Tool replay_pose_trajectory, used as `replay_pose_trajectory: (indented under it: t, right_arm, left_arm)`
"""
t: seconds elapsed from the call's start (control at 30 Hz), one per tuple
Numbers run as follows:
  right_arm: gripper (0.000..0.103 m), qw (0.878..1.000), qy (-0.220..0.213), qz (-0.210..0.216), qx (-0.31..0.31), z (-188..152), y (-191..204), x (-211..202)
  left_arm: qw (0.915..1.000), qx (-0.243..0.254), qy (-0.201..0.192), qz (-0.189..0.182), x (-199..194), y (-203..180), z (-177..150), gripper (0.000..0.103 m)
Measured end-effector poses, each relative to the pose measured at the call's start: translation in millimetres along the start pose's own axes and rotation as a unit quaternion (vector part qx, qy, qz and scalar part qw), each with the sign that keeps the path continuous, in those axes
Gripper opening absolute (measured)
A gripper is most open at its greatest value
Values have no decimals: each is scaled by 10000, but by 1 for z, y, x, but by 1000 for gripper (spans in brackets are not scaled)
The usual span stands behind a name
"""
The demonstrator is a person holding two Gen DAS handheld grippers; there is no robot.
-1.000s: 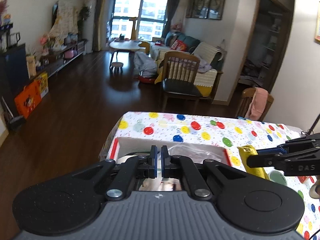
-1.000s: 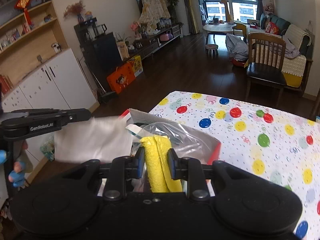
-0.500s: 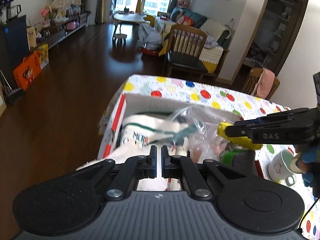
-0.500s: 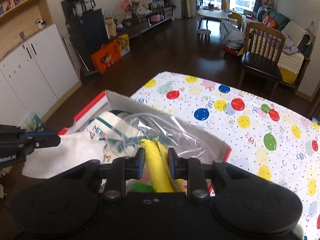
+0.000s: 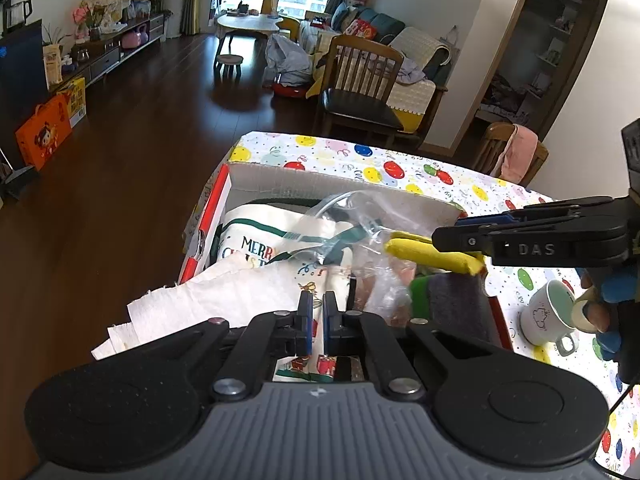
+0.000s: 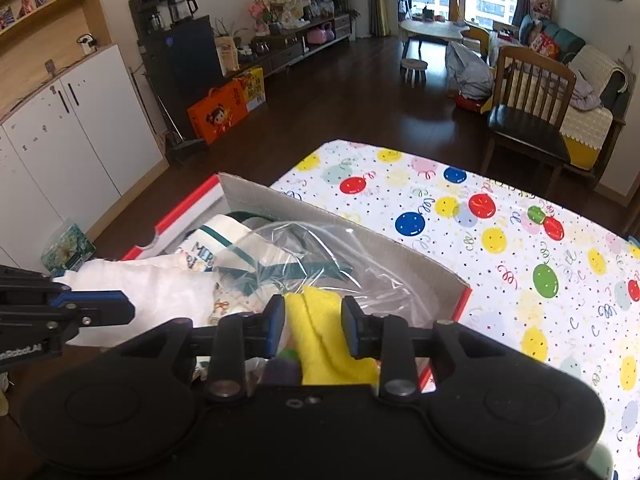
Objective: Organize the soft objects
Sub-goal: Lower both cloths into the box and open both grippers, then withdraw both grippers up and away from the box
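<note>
Over the cardboard box (image 5: 256, 184) at the table's corner, the left wrist view shows the left gripper (image 5: 313, 320) with its jaws together, pinching the white paper towel (image 5: 224, 300) that drapes over the box's near edge; the right gripper (image 5: 460, 236) reaches in from the right with the yellow cloth (image 5: 432, 256). In the right wrist view, the right gripper (image 6: 313, 322) has just been widening — the yellow cloth (image 6: 320, 328) sits loose between its fingers, over a clear plastic bag (image 6: 312, 252) in the box (image 6: 360, 240).
</note>
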State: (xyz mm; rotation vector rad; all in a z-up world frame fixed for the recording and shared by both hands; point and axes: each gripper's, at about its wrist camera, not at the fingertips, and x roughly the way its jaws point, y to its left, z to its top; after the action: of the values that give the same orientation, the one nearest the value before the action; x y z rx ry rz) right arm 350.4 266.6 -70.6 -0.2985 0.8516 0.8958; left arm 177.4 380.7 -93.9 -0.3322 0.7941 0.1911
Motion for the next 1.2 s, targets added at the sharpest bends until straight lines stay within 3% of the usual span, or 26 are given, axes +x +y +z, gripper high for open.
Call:
replay_pose_trajectory:
  t: [0.3,0.47,0.83,1.0,1.13,1.2]
  right_arm:
    - [47,9985,-347,421,27,-21,6,-60]
    - [51,9963,-656,552,3,-41,11,-99]
    - [58,9894,-1368,476,139,-81,17,-156]
    - [67,9853,-1678,300,120,-98,23,-169]
    - [71,9826,-1833,251,155,-109,24,-176]
    - [77,9812,-1919,185,132,-112,25,-180]
  left_arm:
    - [9998,141,-171,18,-26,-19,-5,4]
    - [9992,266,-302,-20,-44,-32,-10,4]
    - [9976,494,-493,15,-75,-66,-30,4]
    - [9967,516,-620,24,-91,-79,-38,5]
    - [9967,476,-658,10,-100,-86,-44,14]
    - [9965,461,-691,36,-104,-88,-47,35]
